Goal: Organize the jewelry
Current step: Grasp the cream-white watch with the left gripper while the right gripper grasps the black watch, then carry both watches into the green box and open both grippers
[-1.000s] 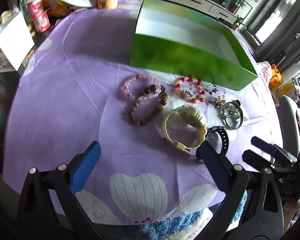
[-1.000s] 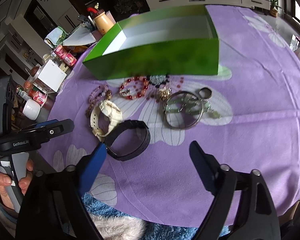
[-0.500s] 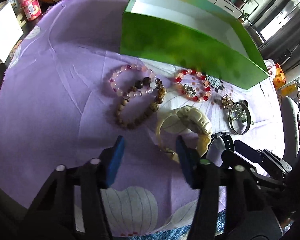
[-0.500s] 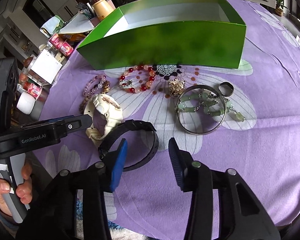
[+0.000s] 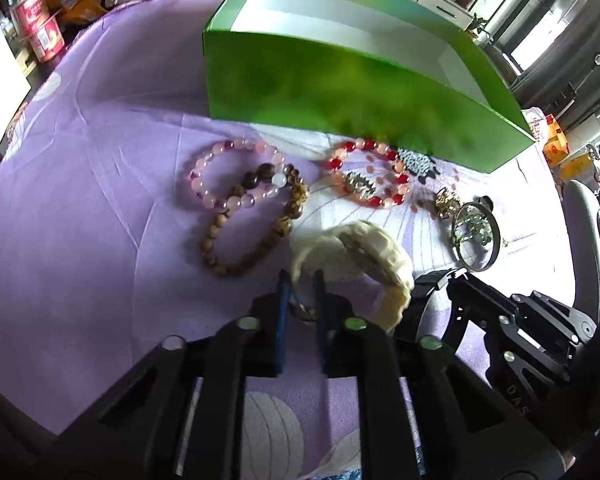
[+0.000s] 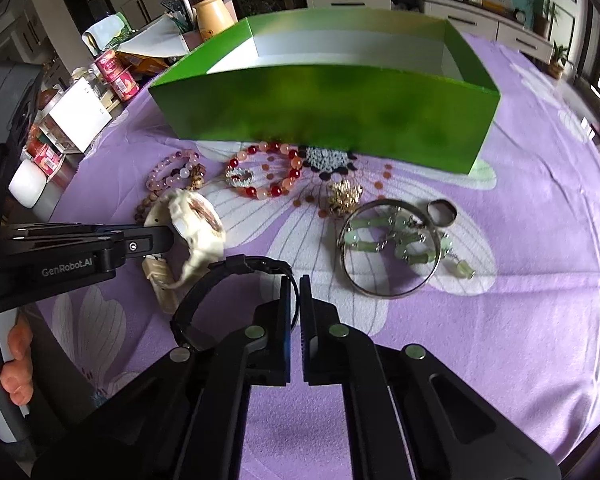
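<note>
A cream watch (image 5: 364,248) lies on the purple flowered cloth (image 5: 80,200), and my left gripper (image 5: 300,280) is shut on its strap near the buckle. From the right wrist view that left gripper (image 6: 156,240) reaches in from the left onto the cream watch (image 6: 196,216). My right gripper (image 6: 296,284) is shut on the band of a black watch (image 6: 228,276) that rests just beside the cream one. An open green box (image 6: 320,112) stands behind the jewelry, its white inside bare where visible.
Pink (image 5: 224,146), brown wooden (image 5: 220,232) and red (image 5: 364,146) bead bracelets lie before the box (image 5: 340,88). A silver bangle (image 6: 388,292), a ring (image 6: 442,212) and a gold brooch (image 6: 344,194) lie right. Cans (image 6: 116,72) and a white carton (image 6: 80,116) crowd the far left.
Both grippers went from wide open to shut while sinking toward the cloth. The left closed on the cream watch strap, the right on the black watch band.
</note>
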